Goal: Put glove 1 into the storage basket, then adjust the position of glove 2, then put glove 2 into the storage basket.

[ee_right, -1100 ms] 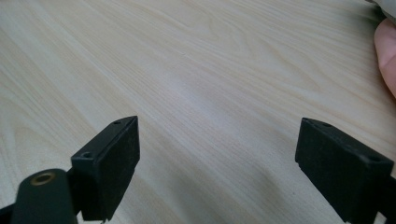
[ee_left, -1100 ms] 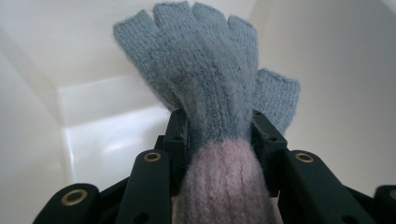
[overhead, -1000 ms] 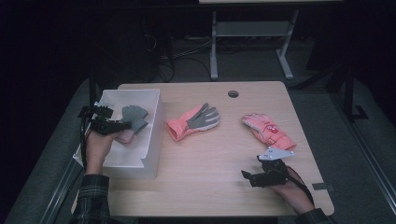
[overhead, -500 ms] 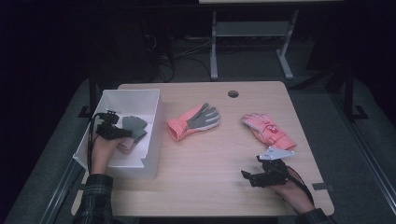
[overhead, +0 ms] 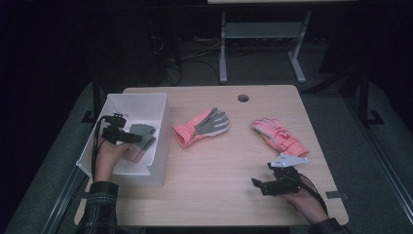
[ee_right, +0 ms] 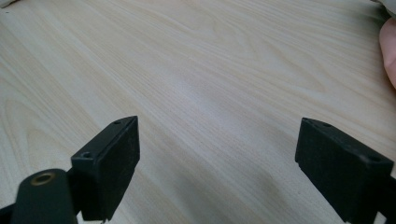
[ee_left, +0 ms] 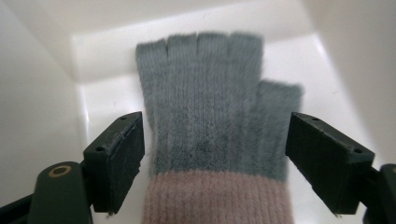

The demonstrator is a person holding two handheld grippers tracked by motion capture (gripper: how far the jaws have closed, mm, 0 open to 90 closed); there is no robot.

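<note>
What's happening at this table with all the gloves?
A person works with a handheld gripper in each hand. The left gripper is inside the white bin, its jaws open on either side of a grey knit glove lying there. The right gripper rests open over bare table. Two pink gloves lie on the tabletop.

My wood table (overhead: pixel 214 161) sits on grey floor (overhead: pixel 341 105) in a dark room, a metal stand (overhead: pixel 260 36) and cables (overhead: pixel 187 51) behind.
</note>
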